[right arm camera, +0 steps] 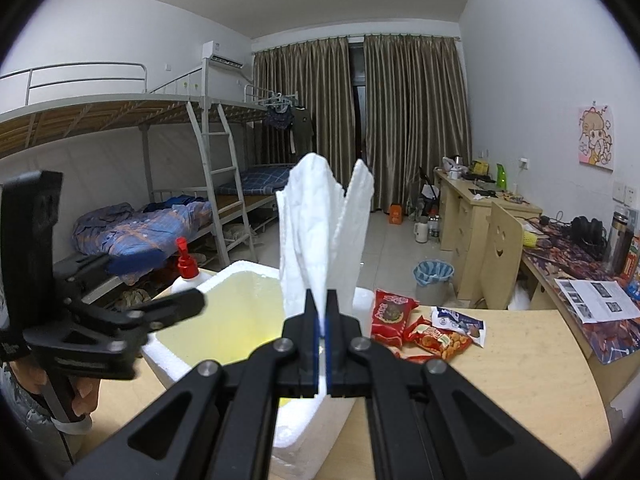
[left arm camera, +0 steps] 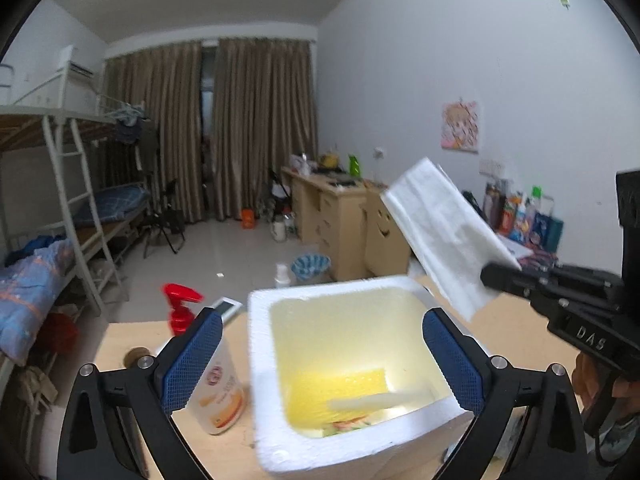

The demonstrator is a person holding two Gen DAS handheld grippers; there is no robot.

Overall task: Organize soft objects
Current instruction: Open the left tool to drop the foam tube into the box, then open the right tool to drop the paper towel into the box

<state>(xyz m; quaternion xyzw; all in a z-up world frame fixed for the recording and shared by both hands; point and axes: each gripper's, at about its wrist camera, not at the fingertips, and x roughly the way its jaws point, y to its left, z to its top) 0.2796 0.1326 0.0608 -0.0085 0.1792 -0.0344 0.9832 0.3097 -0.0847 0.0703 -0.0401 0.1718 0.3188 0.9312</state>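
A white foam box (left arm camera: 259, 364) stands on the wooden table, and my left gripper (left arm camera: 324, 360) hangs open just over it, its blue pads (left arm camera: 194, 362) level with the two side walls. In the box lie a yellow sponge (left arm camera: 340, 390) and a white strip (left arm camera: 380, 399). My right gripper (right arm camera: 321, 300) is shut on a white folded cloth (right arm camera: 320, 220), which sticks up above the box's right rim (right arm camera: 240, 270). The left wrist view shows this cloth (left arm camera: 440, 232) tilted up to the left from the right gripper (left arm camera: 490, 274). In the right wrist view the left gripper (right arm camera: 156, 284) is at the left.
A white bottle with a red pump (left arm camera: 218, 384) stands just left of the box, with a small white device (left arm camera: 226, 308) behind it. Red snack packets (right arm camera: 394, 312) lie on the table (right arm camera: 500, 380) right of the box. Printed sheets (right arm camera: 596, 300) lie on the desk beyond.
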